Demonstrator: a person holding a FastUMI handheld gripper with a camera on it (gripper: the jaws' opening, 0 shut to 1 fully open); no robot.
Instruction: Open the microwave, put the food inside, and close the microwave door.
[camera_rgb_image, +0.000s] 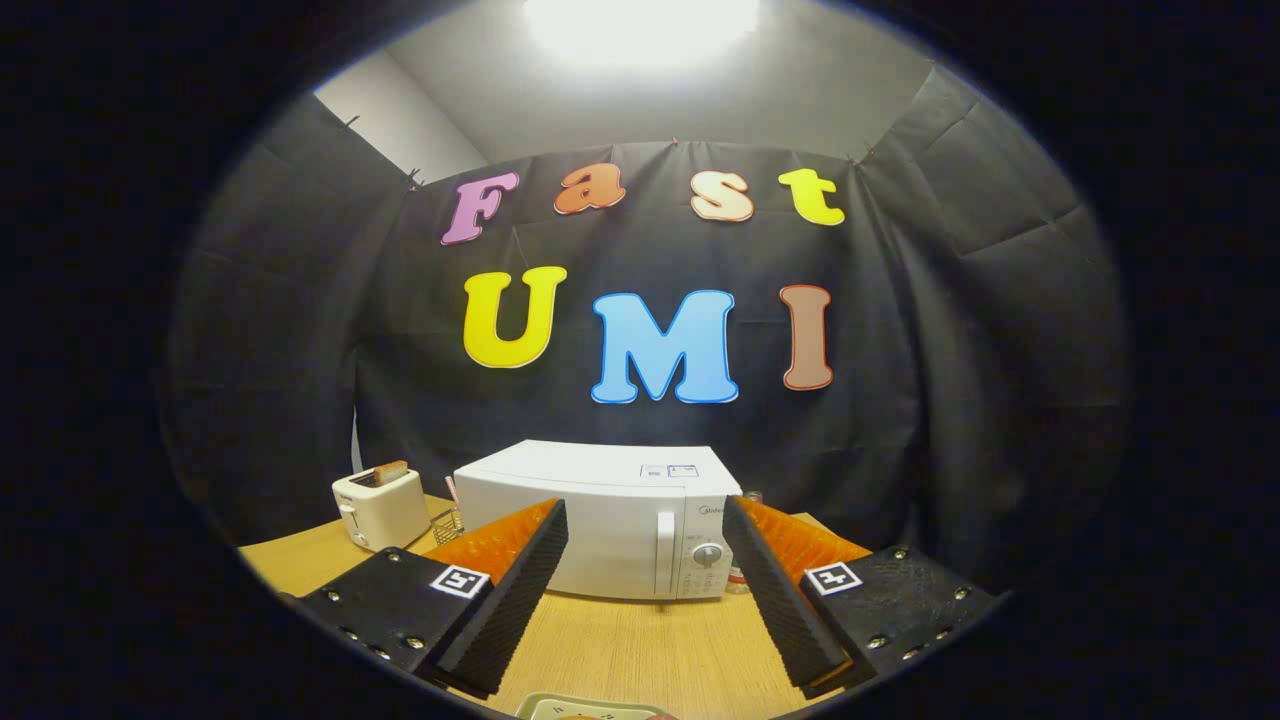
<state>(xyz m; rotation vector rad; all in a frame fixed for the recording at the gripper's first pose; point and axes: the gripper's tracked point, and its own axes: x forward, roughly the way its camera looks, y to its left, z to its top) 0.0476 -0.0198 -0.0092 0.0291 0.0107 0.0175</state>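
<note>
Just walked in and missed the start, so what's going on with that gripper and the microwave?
A person's handheld gripper hangs open above the wooden table, fingers spread and gripping nothing. The white microwave stands beyond the fingers with its door shut. A toaster sits beside it. A tray's edge peeks in just below the fingers. Nothing has gone into the microwave yet.

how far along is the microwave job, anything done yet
Nothing looks done. The microwave sits beyond the claw with its door shut, handle untouched. The claw is open and holds nothing, hovering over the table. A tray, presumably with the food, lies below the fingers. Left: open the door, load the food, close it.
</note>
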